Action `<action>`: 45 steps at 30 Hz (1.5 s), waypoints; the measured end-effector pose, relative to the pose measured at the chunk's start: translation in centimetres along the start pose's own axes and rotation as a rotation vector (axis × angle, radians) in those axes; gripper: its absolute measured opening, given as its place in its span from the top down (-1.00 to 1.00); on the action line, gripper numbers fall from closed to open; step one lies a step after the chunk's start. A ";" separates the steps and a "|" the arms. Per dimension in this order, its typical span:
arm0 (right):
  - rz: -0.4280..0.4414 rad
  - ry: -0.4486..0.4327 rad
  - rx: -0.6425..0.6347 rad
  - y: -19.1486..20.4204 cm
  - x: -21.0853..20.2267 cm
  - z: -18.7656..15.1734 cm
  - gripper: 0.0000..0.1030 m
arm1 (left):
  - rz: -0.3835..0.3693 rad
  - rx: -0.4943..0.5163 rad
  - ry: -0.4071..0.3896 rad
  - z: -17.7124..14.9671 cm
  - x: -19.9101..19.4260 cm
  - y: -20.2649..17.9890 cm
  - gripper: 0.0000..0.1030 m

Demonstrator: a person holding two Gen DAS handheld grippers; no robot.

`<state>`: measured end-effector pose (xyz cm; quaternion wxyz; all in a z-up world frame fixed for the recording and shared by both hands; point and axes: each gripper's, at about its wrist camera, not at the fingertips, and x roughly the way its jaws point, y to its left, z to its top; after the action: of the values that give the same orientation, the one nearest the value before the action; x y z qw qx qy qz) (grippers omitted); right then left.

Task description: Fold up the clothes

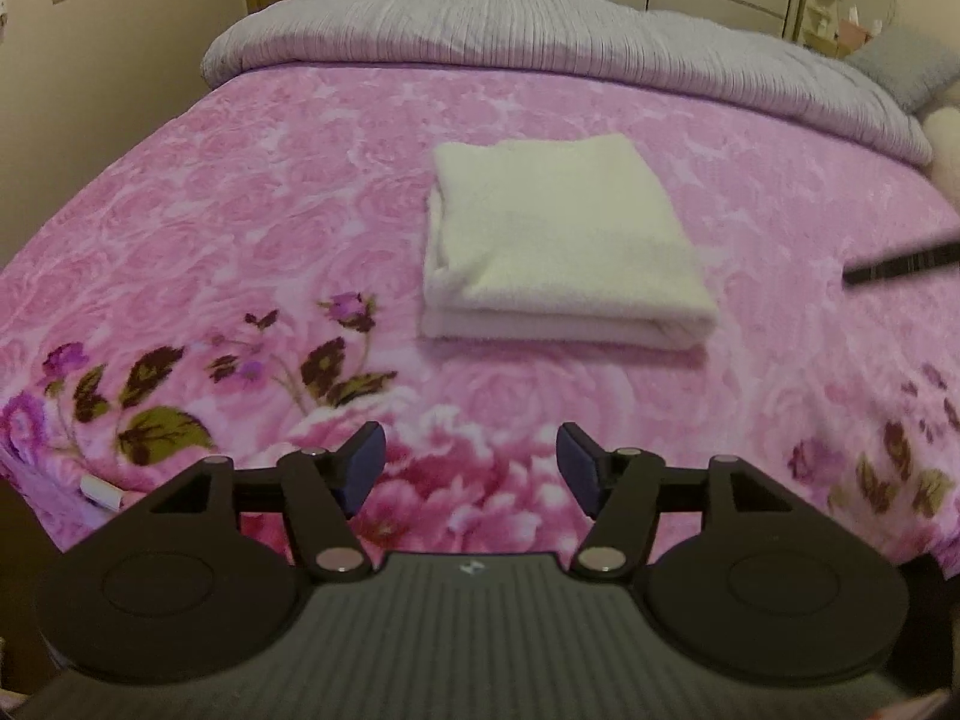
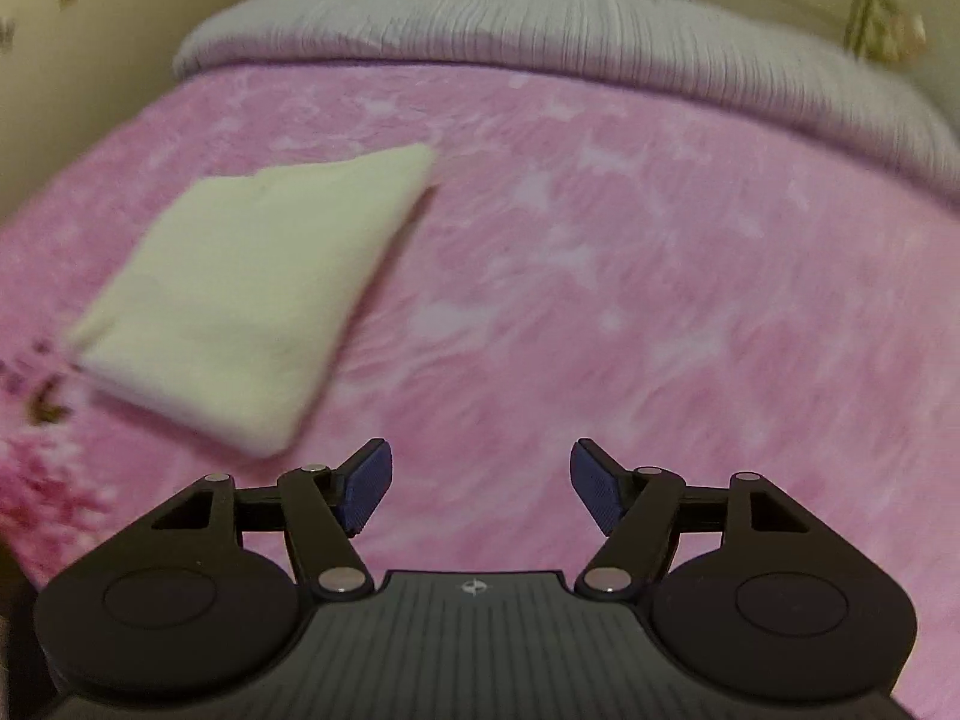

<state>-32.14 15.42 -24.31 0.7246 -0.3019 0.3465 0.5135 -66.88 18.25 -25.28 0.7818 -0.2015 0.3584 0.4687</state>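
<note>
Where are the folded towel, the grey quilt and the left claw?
folded towel (image 1: 558,240): left wrist view, top face.
grey quilt (image 1: 540,30): left wrist view, ribbed top.
left claw (image 1: 471,468): left wrist view, midway between open fingertips.

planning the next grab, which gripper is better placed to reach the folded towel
Left, probably. The left gripper faces the folded white towel squarely; from the right gripper it lies off to the left. Both are open and empty.

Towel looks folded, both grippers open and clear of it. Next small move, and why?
Probably just hold both grippers back and call the fold done. The cream towel lies as a neat, layered rectangle on the pink blanket. The left gripper and right gripper are both open, empty and short of the towel. At most, a light press on its top to flatten it.
</note>
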 end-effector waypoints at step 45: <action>0.080 -0.169 0.219 11.4 -10.8 -10.2 -0.68 | -0.039 0.039 -0.138 -2.2 -4.2 -0.6 -0.34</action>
<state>-47.42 4.90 -22.36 0.7589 -0.1628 0.3499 0.5246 -68.42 14.08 -23.62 0.8174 -0.1606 0.3087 0.4591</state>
